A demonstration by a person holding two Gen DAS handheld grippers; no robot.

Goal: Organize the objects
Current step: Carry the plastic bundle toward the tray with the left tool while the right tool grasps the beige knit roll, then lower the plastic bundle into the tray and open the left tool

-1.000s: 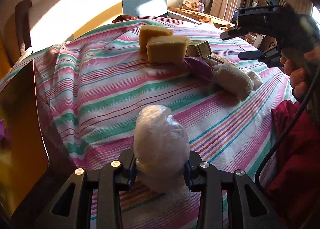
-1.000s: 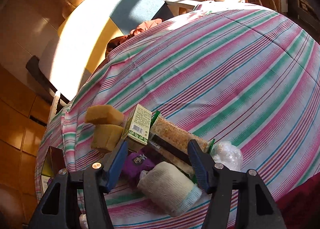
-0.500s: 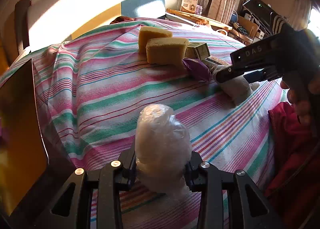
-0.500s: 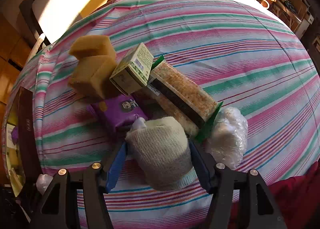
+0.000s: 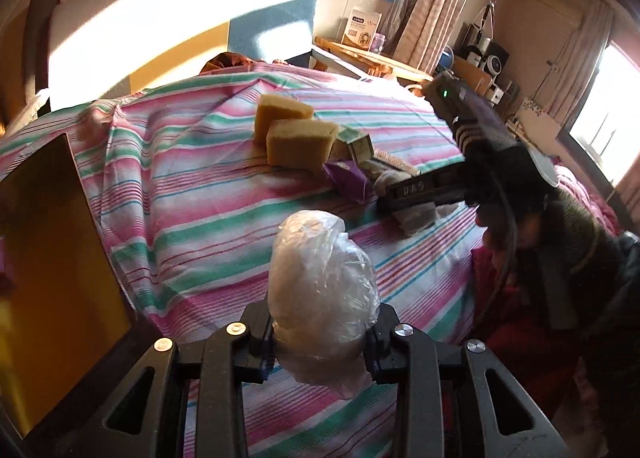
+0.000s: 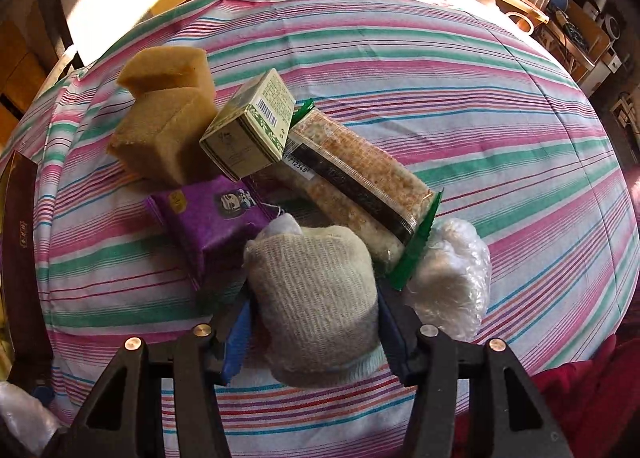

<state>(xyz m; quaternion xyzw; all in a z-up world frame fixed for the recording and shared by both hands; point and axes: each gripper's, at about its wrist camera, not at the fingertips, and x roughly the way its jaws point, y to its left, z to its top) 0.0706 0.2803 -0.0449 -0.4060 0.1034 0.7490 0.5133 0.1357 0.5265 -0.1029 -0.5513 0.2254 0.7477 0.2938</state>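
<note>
Objects for sorting lie heaped on the striped bedspread (image 6: 460, 69), which fills the view ahead of my right claw (image 6: 314, 322). I see its jaws have just been closing, and the rolled grey sock (image 6: 316, 298) sits between them, both pads against its sides. Up and left of that claw are two tan sponges (image 6: 164, 113), one behind the other. Straight beyond the sock lies a long grain packet (image 6: 356, 173) with a green edge, its near end just right of the claw beside a clear plastic bundle (image 6: 452, 278). A green-and-cream carton (image 6: 250, 129) leans over the packet's far end. A purple pouch (image 6: 212, 217) lies just left of the sock, touching it.

My left claw (image 5: 320, 334) is clamped tight on another clear plastic-wrapped bundle (image 5: 320, 282), held clear above the bedspread, with a dark, gold-lined box (image 5: 52, 258) at its left.
</note>
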